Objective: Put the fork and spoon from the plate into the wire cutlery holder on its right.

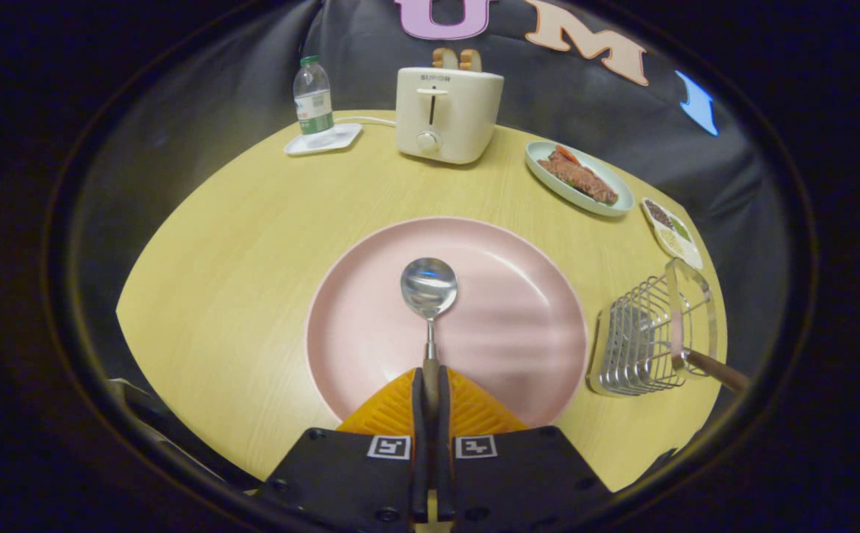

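Already we have our gripper clenched on the wooden handle of the shiny steel spoon over the round pink plate; light, stiff, slippery, so we grip firmly.

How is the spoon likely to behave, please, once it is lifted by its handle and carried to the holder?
The spoon looks like polished metal, so probably stiff, and it may slip. The gripper has its jaws shut on the handle end, with the bowl far ahead over the plate, so the spoon could droop or pivot. A wooden handle already sticks out of the holder, perhaps crowding entry.
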